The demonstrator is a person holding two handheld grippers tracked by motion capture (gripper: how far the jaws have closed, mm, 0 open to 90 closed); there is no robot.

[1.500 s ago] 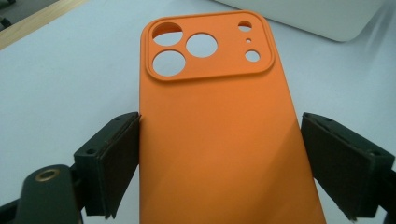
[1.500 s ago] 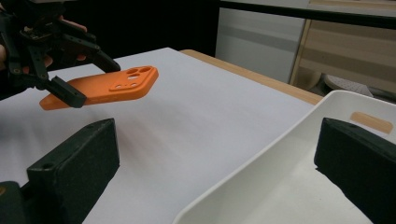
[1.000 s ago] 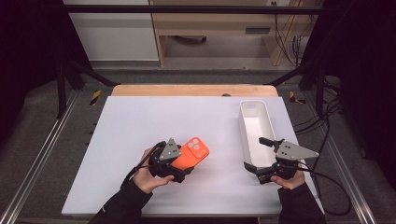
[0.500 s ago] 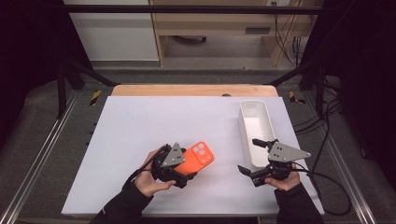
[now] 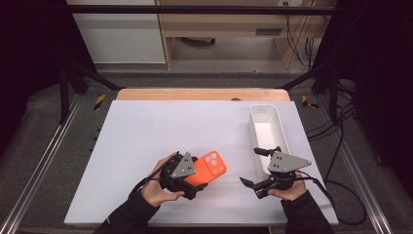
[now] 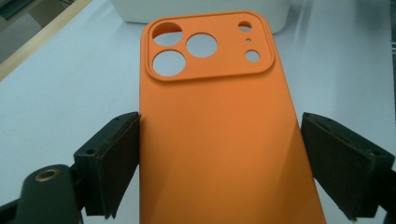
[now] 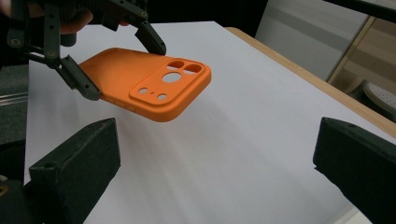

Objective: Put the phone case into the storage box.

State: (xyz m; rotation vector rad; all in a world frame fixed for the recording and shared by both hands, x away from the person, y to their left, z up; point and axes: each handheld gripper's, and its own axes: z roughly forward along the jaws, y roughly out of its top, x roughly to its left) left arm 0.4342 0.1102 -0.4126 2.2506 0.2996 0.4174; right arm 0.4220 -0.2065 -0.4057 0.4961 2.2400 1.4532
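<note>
Right claw (image 5: 255,168) nearer gripped case (image 5: 209,169)

One orange phone case (image 5: 210,169), one white bin (image 5: 268,130) and two hand-held grippers, left (image 5: 189,183) and right (image 5: 254,168), on a single white worktop (image 5: 146,131).

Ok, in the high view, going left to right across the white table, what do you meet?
Left gripper clamped on the orange silicone phone case → right gripper, jaws wide open with nothing between them → long white plastic bin at the table's right side.
</note>
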